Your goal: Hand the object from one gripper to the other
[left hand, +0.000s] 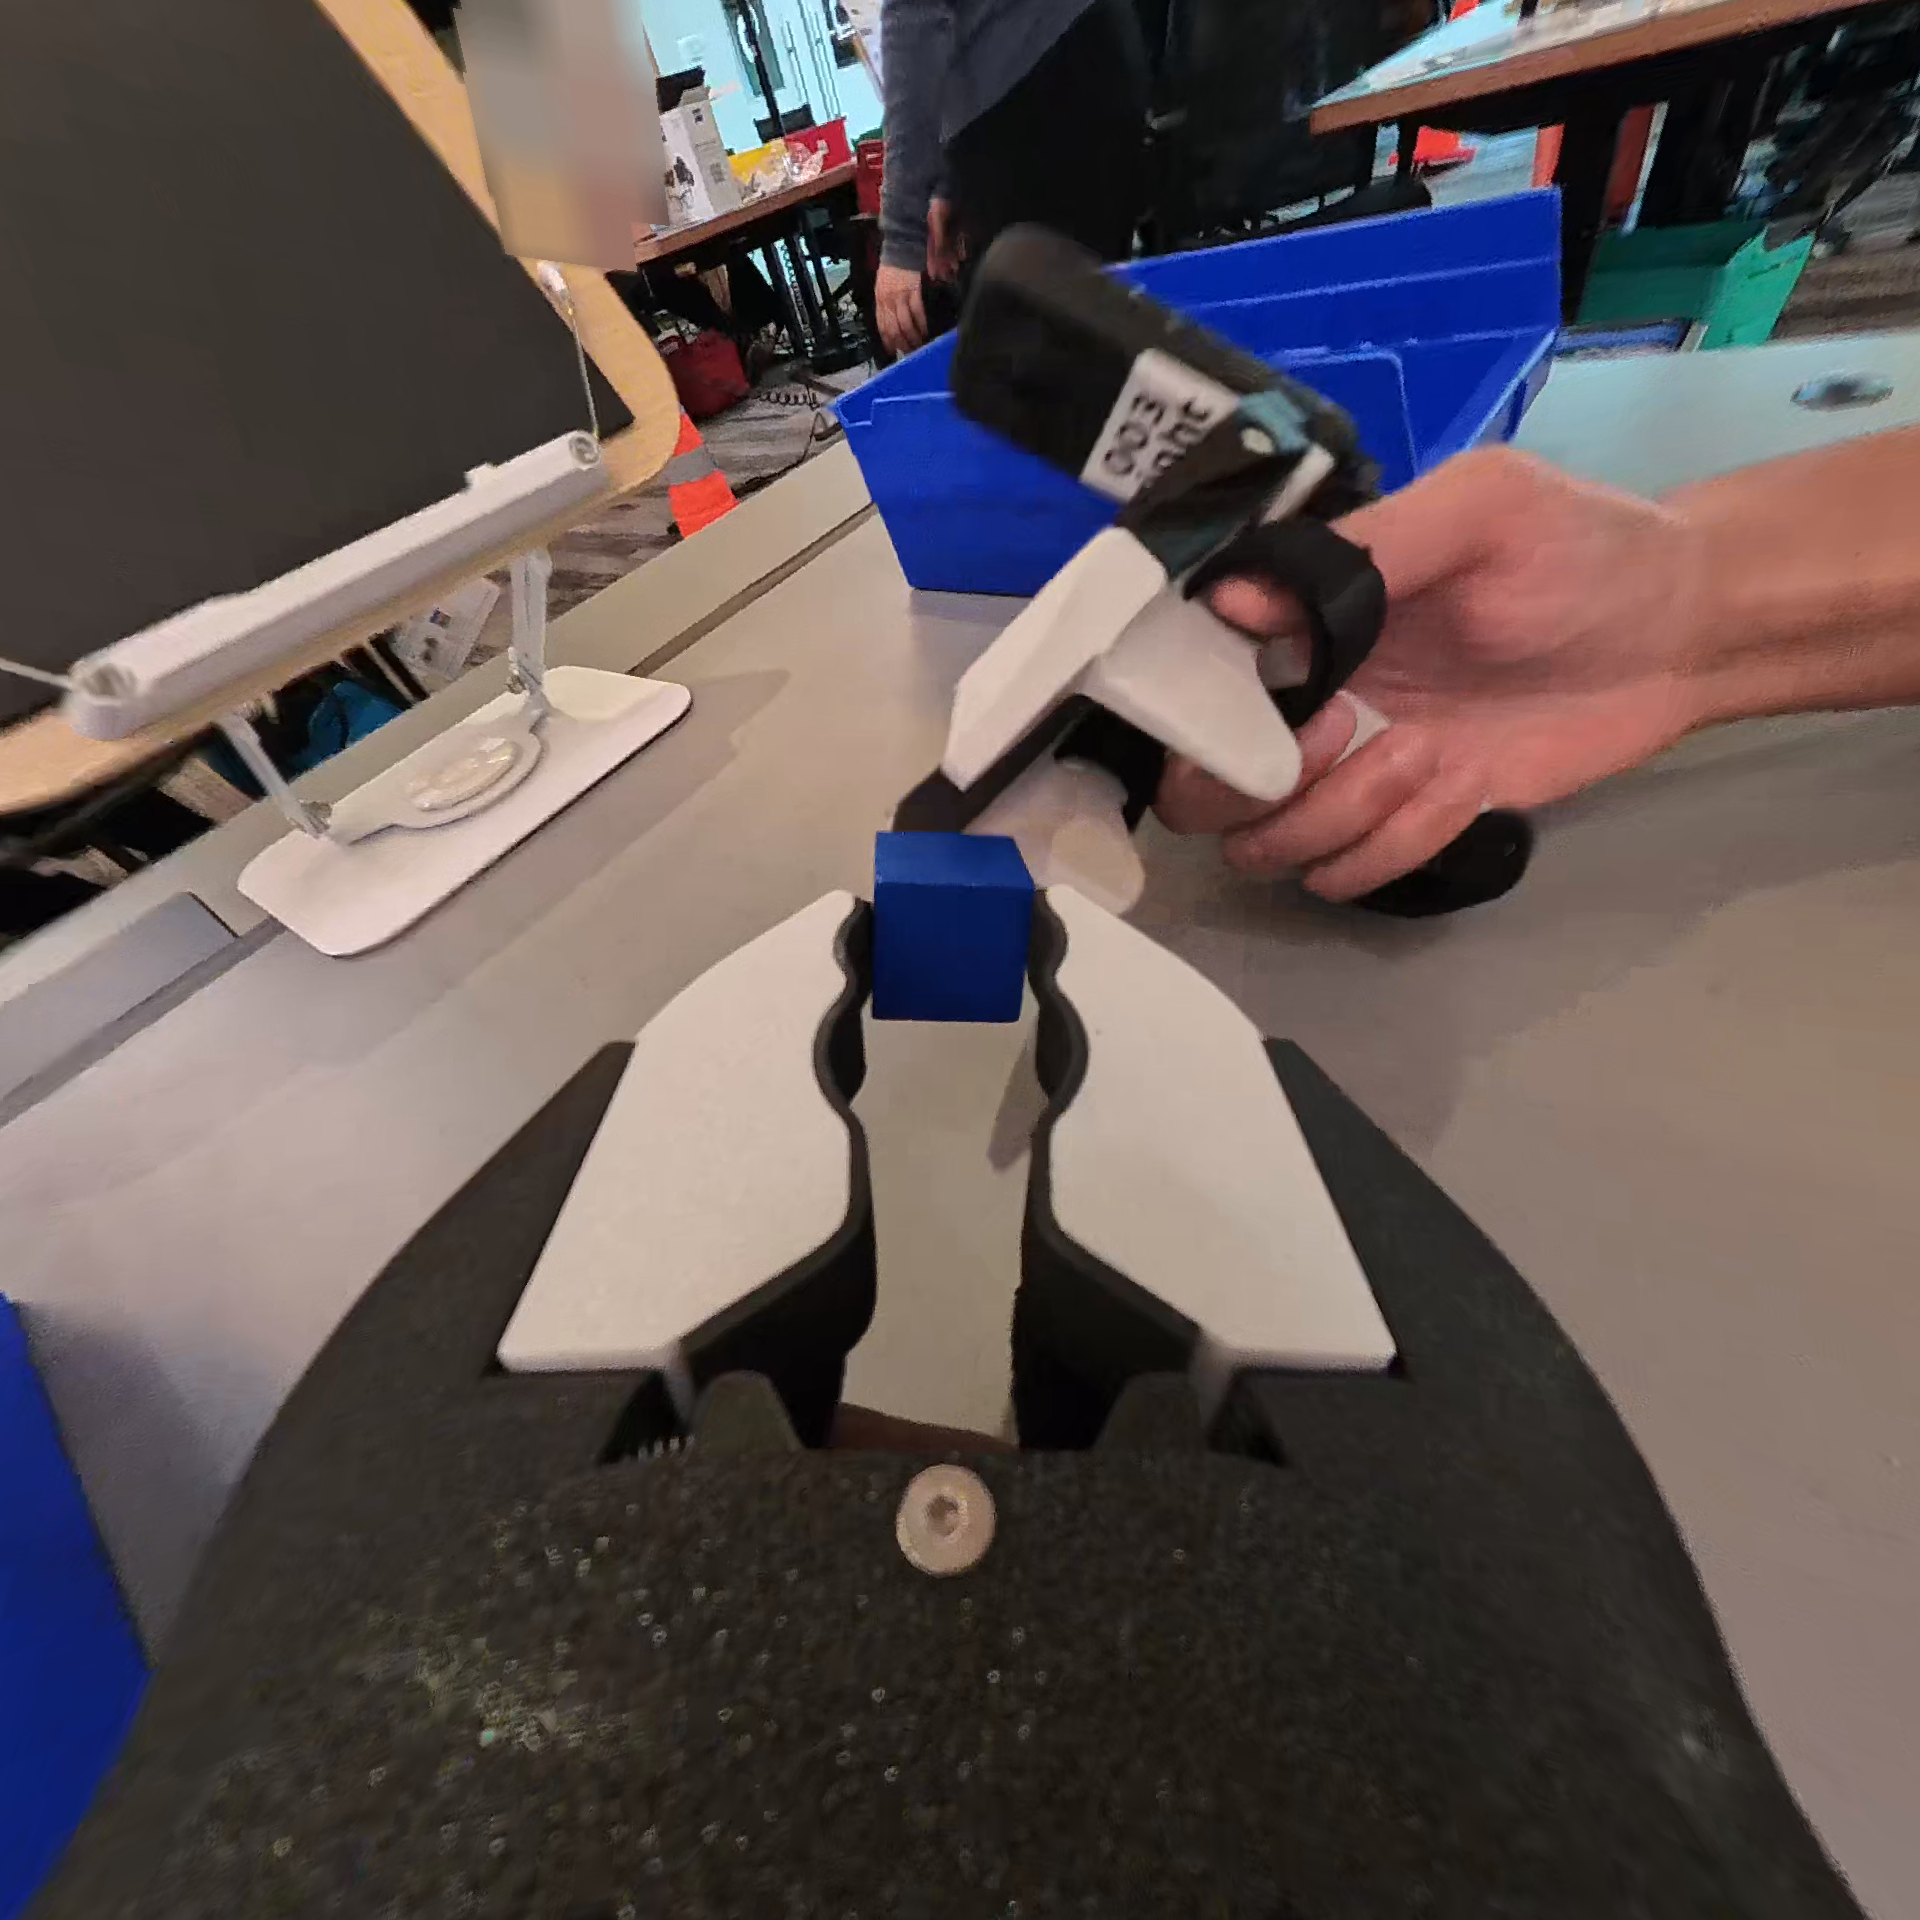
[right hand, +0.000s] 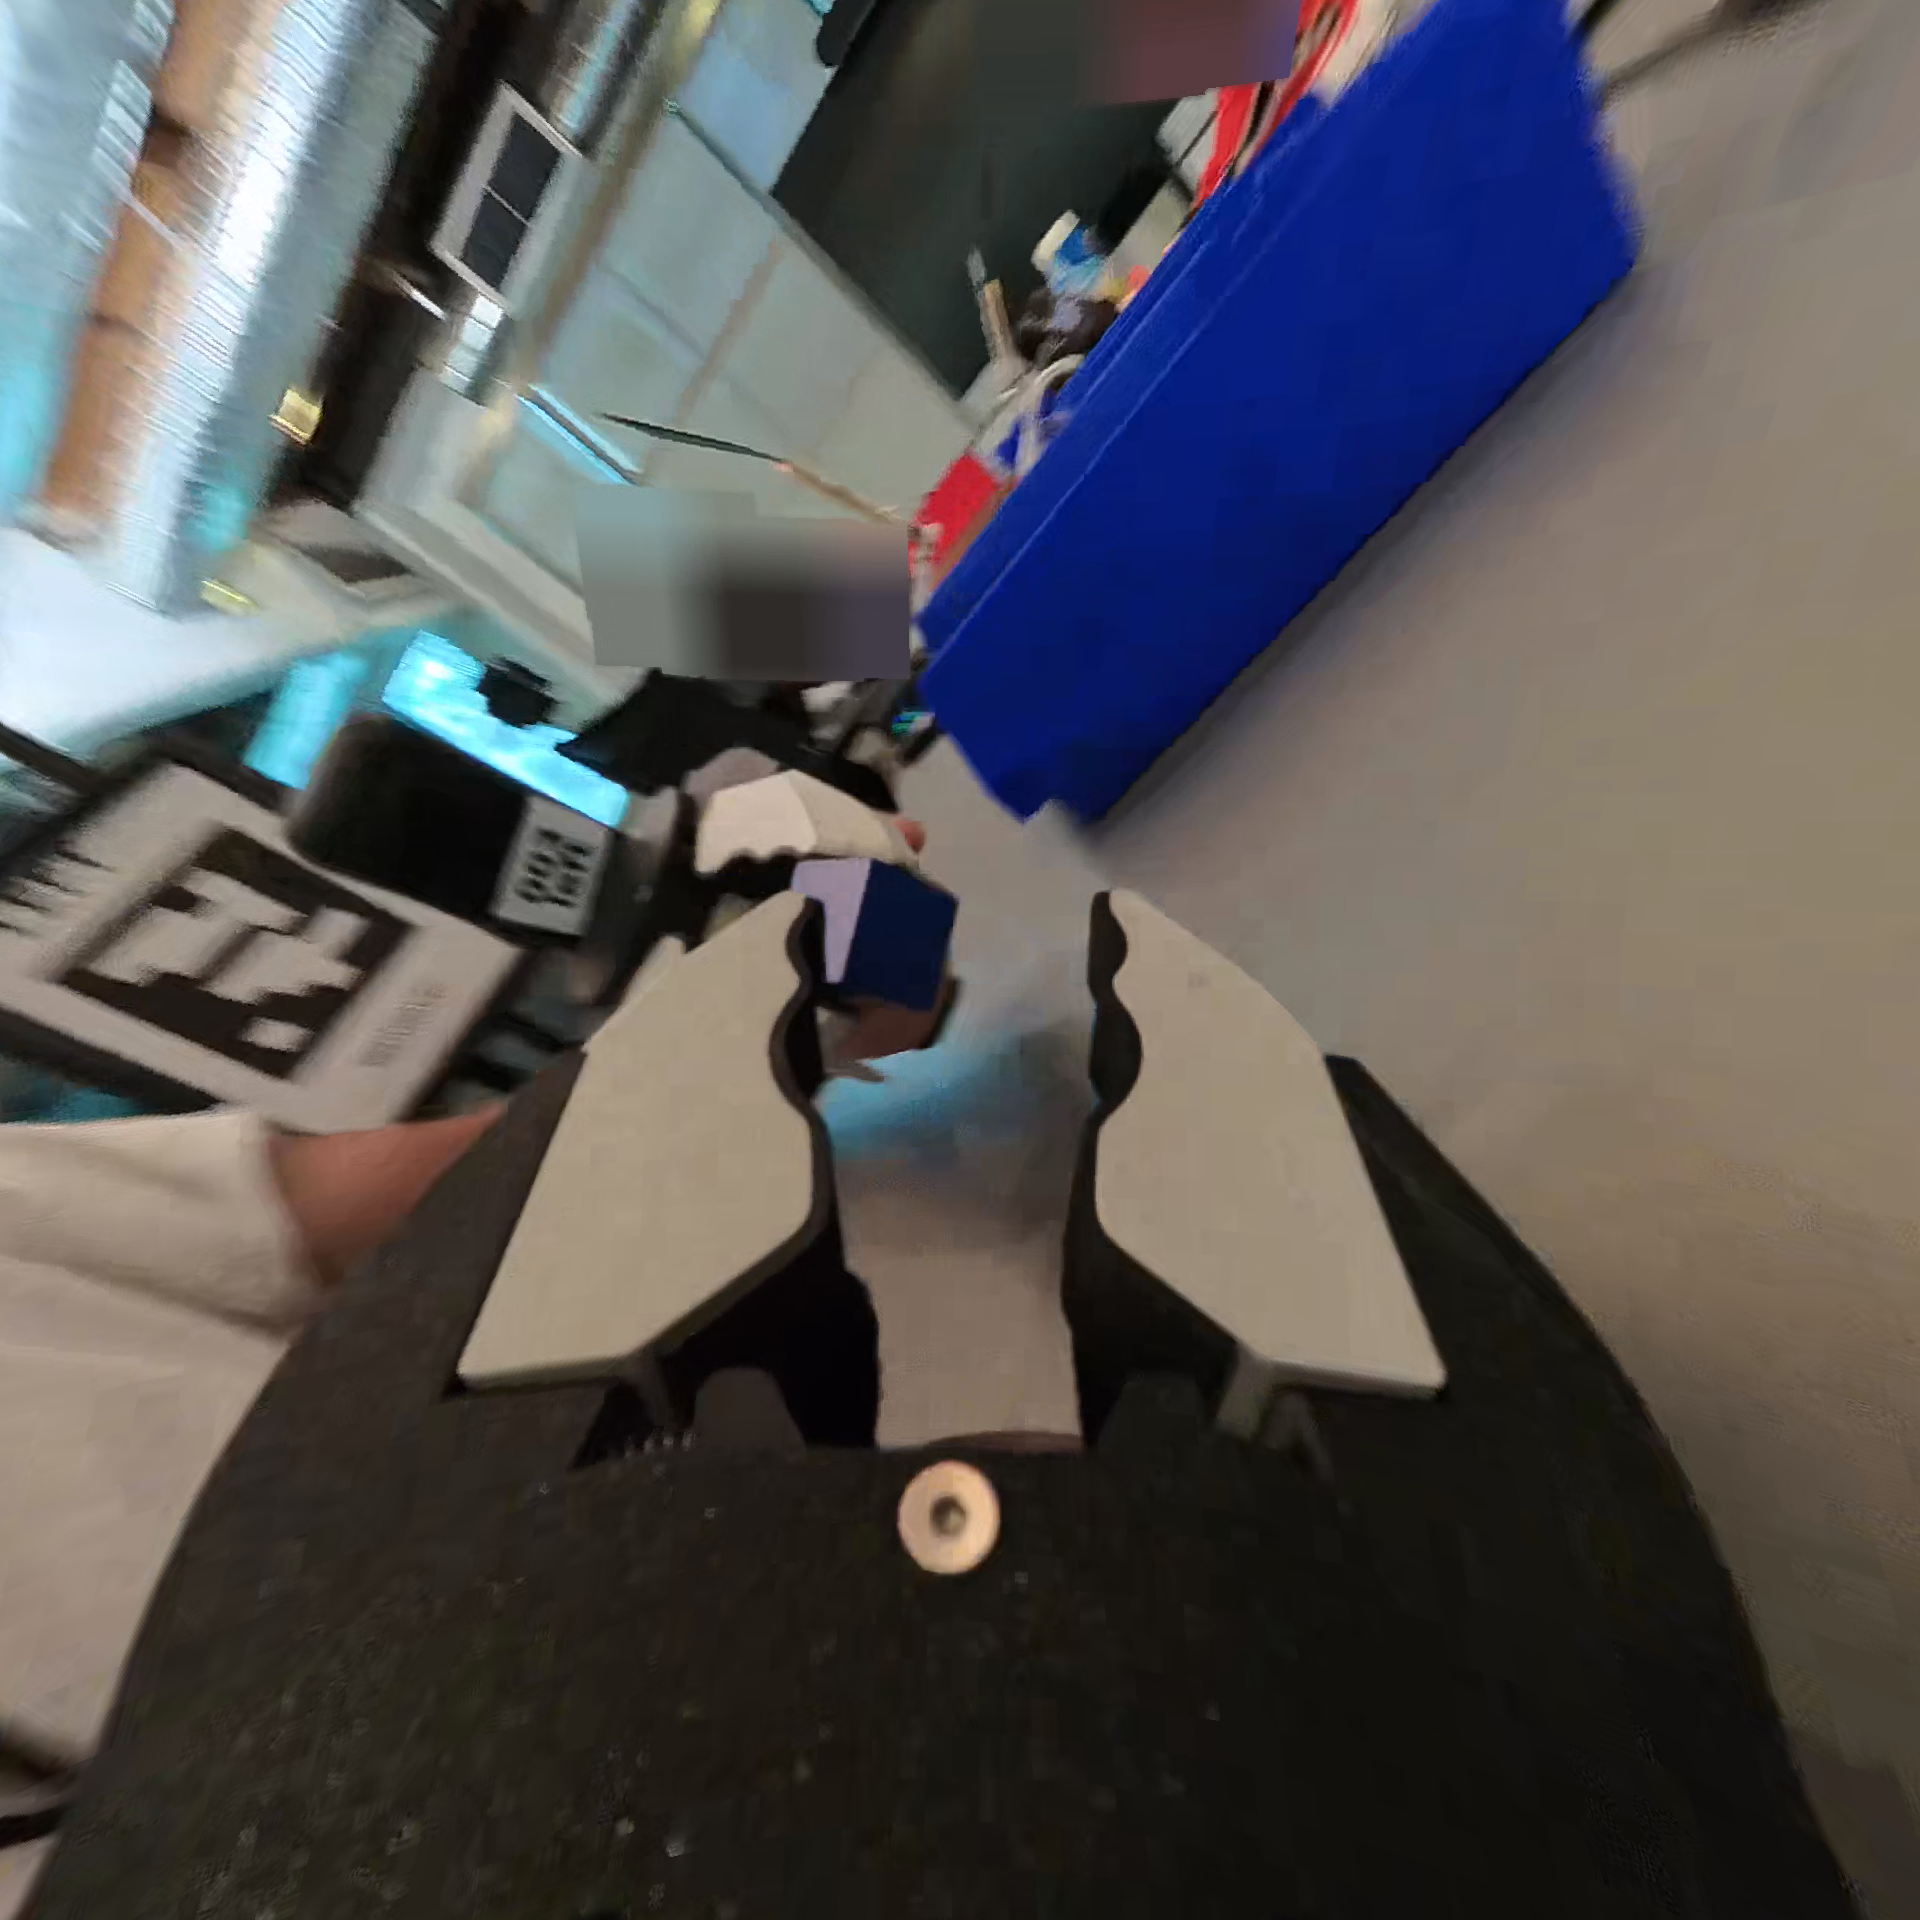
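A blue cube is held between the fingertips of my left gripper, which is shut on it above the grey table. My right gripper shows in the left wrist view, held by a hand, tilted down, its tips just behind the cube. In the right wrist view the right gripper is open and rolled sideways. The blue cube sits just beyond its left fingertip, held by the left gripper's white fingers. The picture is blurred.
A large blue bin stands on the table behind the grippers, and also shows in the right wrist view. A white stand with a dark board is at the left. A person stands beyond the table. Another blue thing is at the lower left edge. Both grippers' tips are close together, under 4 cm apart.
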Motion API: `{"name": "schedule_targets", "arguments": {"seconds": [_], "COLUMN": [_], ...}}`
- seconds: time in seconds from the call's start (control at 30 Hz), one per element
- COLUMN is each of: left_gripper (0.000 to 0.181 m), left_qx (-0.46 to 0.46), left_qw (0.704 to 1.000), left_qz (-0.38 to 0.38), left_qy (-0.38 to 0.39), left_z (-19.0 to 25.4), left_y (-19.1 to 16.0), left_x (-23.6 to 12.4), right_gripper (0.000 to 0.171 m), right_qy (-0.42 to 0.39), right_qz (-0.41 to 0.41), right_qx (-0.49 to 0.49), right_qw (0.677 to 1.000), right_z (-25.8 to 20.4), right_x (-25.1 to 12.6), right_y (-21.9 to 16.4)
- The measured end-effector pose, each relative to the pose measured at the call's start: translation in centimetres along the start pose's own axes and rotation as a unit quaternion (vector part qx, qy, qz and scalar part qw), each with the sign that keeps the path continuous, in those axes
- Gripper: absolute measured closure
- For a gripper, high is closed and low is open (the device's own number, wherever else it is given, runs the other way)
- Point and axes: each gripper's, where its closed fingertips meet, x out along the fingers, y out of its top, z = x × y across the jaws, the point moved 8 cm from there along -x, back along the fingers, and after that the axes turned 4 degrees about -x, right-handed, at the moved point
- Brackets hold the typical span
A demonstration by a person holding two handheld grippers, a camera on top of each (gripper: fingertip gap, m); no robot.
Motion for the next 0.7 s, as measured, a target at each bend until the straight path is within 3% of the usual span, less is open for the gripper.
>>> {"name": "schedule_targets", "arguments": {"seconds": [0.1,0.17,0.33,0.47,0.63,0.7], "left_gripper": [0.153,0.154,0.154,0.154,0.154,0.154], "left_qx": [-0.125,-0.243,-0.507,-0.574,-0.622,-0.637], "left_qw": [0.992,0.968,0.843,0.774,0.705,0.68], "left_qz": [0.006,0.034,0.052,0.01,-0.019,-0.024], "left_qy": [-0.028,-0.061,-0.176,-0.267,-0.34,-0.362], "left_z": [-1.1,-2.3,-3.4,-2.5,-1.4,-1.3], "left_y": [0.2,0.5,0.4,0.4,-0.1,-0.5], "left_x": [-0.1,-0.5,-0.6,-0.1,0.2,0.3], "right_gripper": [0.121,0.118,0.113,0.116,0.141,0.143], "right_qy": [-0.058,-0.057,-0.09,-0.13,-0.091,-0.082], "right_qz": [-0.001,-0.006,0.014,0.042,0.004,-0.004], "right_qx": [-0.171,-0.271,-0.484,-0.567,-0.569,-0.577], "right_qw": [0.984,0.961,0.87,0.813,0.817,0.813], "right_z": [-1.1,-1.9,-4.4,-5.4,-5.3,-5.5], "right_x": [0.0,0.2,0.7,0.6,0.8,0.8], "right_y": [0.1,-0.3,-1.2,-1.8,-2.5,-2.7]}}
